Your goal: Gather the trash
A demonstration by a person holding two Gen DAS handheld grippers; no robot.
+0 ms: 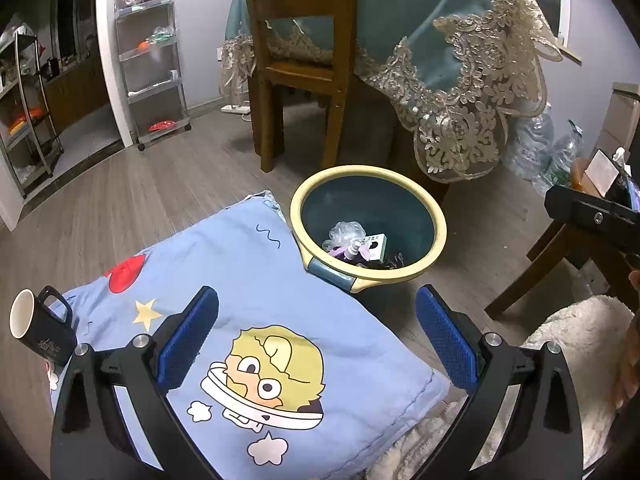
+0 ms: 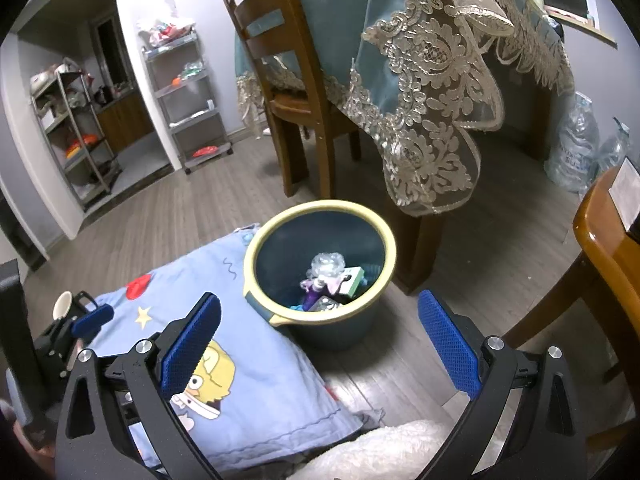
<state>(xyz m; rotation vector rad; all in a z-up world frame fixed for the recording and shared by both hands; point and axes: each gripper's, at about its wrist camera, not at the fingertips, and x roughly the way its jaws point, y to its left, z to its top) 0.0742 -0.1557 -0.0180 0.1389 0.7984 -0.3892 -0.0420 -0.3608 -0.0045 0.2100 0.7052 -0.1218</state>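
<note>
Now both grippers hang over a blue cartoon pillow with nothing in them. Far over at nine o'clock in the left view, a black mug lies tipped on the pillow's edge, so it could roll off. It looks like the one loose thing within reach, though I can't tell if it counts as trash. Next comes the left gripper. Its blue pads are spread wide apart and hold nothing. At about one o'clock sits the trash bin, touching the pillow's far corner, its yellow rim wide open to the top. Inside lie the trash pieces: a clear plastic wrap, a small box and a little bottle. I think the bin stands that close so things can be dropped straight in.

The right gripper is wide open too, and empty. Bare wood floor lies at three o'clock of the bin. A chair and a lacy tablecloth crowd in behind it at twelve o'clock.
</note>
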